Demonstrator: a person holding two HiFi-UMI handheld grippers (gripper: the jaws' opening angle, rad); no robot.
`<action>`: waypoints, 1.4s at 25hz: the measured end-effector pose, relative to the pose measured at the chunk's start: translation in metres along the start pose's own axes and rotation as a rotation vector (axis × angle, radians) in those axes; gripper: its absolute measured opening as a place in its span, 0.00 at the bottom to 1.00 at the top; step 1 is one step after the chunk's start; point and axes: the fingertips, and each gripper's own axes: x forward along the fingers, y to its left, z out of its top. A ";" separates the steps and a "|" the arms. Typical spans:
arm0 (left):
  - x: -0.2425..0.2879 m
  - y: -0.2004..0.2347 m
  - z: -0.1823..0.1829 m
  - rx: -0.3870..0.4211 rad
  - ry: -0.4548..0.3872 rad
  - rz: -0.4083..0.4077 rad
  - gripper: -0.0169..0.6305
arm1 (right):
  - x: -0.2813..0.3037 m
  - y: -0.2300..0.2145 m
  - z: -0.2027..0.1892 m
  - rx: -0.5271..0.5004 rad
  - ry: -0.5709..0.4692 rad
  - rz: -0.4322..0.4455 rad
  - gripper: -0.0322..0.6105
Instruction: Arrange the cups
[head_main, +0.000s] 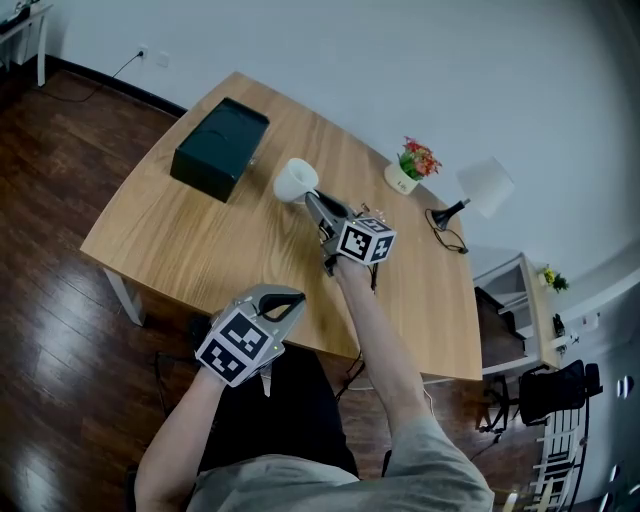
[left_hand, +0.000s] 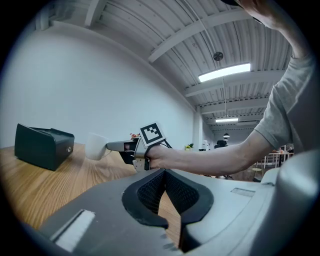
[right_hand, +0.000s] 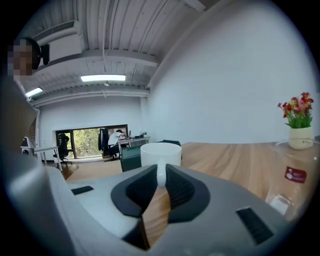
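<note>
One cup (head_main: 295, 180), perhaps aloft, right gripper (head_main: 312, 198)

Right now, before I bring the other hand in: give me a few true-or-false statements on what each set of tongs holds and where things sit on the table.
1. The right tongs grip the white mug by its handle. True.
2. The left tongs hold a second mug. False: they are shut with nothing between them.
3. In the head view the dark box lies left of the white mug. True.
4. The flower pot stands on the floor. False: it stands on the table, near its far edge.
</note>
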 end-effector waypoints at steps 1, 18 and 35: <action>0.000 0.001 -0.001 -0.003 -0.002 0.001 0.03 | 0.004 0.001 0.005 0.006 -0.014 0.006 0.15; -0.004 0.003 0.008 -0.083 -0.057 -0.018 0.03 | 0.139 0.015 0.088 -0.068 -0.028 0.070 0.15; -0.006 0.001 0.012 -0.092 -0.068 -0.034 0.03 | 0.206 0.023 0.087 -0.138 0.044 0.037 0.14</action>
